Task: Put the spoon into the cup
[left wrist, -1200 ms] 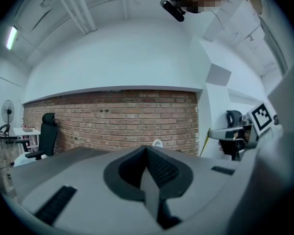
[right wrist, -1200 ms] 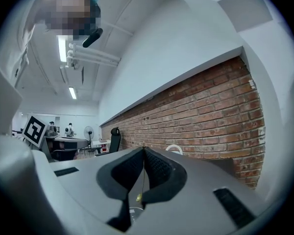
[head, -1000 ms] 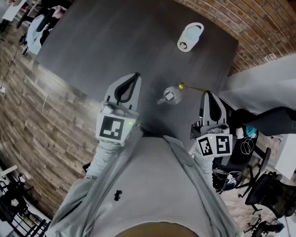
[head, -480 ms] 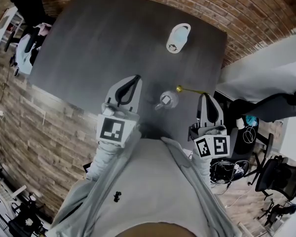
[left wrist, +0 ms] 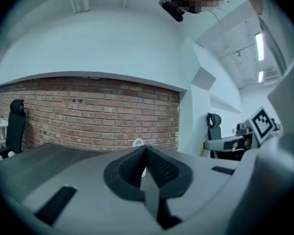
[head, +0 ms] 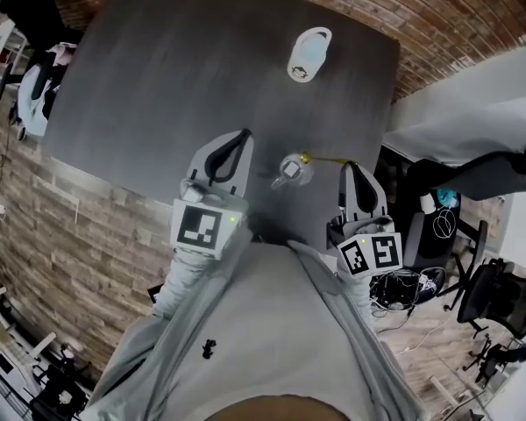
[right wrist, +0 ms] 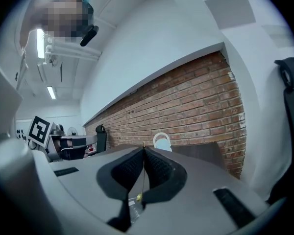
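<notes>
Head view showed your right claw [head: 351,167] clamped on the handle of the thin gold spoon [head: 326,159]. The spoon stuck out sideways from the claw tips toward your left, above the dark counter [head: 158,77]. Its bowl end lay at the rim of the clear glass cup [head: 291,170], which stood just beside that claw; you could not tell whether the bowl had dipped inside. Right gripper view showed the spoon as a fine gold line pinched between the ribbed pads. Your left claw [head: 243,137] was closed with nothing in it, near the cup's other side but apart from it. A white object [head: 309,53] lay well beyond on the counter.
</notes>
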Demonstrator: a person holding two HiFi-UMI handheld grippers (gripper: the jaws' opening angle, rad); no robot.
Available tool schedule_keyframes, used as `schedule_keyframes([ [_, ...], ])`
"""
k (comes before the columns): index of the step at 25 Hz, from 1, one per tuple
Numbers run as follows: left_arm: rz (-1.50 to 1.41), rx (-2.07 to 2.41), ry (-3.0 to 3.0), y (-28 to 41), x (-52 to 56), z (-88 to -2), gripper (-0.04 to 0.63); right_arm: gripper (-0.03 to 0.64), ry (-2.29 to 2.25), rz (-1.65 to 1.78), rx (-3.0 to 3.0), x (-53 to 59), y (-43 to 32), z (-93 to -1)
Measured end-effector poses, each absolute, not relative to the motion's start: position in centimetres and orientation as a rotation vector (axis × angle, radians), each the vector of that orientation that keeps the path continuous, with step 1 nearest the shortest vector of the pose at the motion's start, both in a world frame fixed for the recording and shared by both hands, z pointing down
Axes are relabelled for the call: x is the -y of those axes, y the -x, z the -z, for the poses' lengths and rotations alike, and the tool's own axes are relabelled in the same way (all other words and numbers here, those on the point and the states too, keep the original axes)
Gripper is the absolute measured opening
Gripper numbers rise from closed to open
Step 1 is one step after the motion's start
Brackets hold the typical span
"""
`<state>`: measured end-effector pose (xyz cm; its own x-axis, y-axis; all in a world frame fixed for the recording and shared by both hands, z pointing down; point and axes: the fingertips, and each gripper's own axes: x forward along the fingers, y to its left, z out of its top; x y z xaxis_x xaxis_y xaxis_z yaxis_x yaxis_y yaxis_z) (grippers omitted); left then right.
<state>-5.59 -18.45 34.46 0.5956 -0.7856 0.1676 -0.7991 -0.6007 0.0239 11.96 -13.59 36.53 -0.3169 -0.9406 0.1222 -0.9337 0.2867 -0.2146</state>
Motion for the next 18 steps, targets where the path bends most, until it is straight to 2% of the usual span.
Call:
schedule_keyframes([
  [18,-0.271,1.291,-2.668,4.9,17.4,-38.5,0.020,0.020,1.774,0.607,-2.606,13.4,-10.6,-43.2],
])
